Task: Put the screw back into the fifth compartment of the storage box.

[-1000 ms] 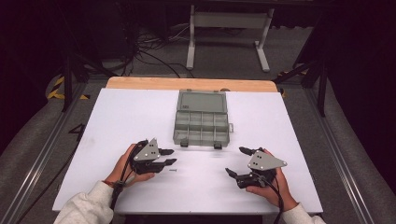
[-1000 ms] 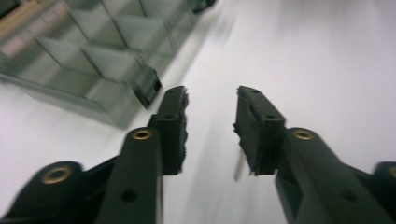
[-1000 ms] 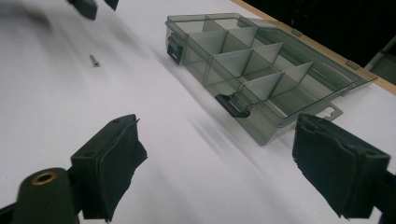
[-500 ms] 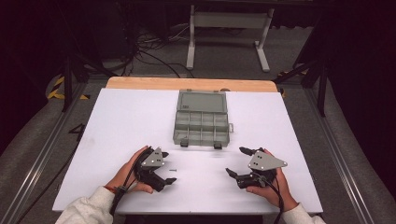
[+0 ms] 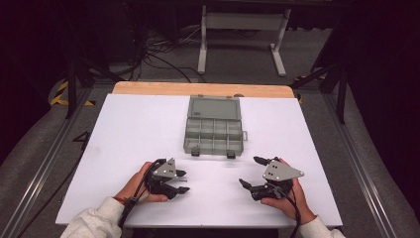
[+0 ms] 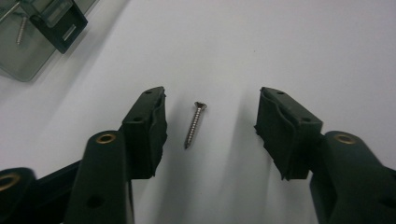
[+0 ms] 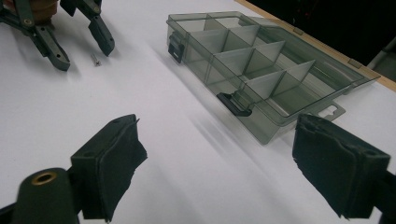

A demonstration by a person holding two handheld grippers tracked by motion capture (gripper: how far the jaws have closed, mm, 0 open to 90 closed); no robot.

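A small silver screw (image 6: 194,125) lies on the white table top (image 5: 124,148), between the jaws of my left gripper (image 6: 212,100). The jaws have just been closing, and neither pad touches the screw. In the high view the left gripper (image 5: 184,181) sits low at the near left, pointing right. My right gripper (image 5: 250,171) rests at the near right, open with nothing between its jaws (image 7: 219,126). It faces the left gripper (image 7: 85,57) and the screw (image 7: 95,59). A clear grey compartment box (image 5: 214,125) lies open at mid table.
The box (image 7: 261,60) has several empty compartments and two black latches on its near side. Its corner (image 6: 32,37) holds another screw (image 6: 19,30). A wooden strip (image 5: 203,89) edges the far side of the table. Cables and a metal stand lie on the floor beyond.
The left gripper shifted slightly toward the person. Its jaws opened wide, then narrowed around the screw. The right gripper stayed still.
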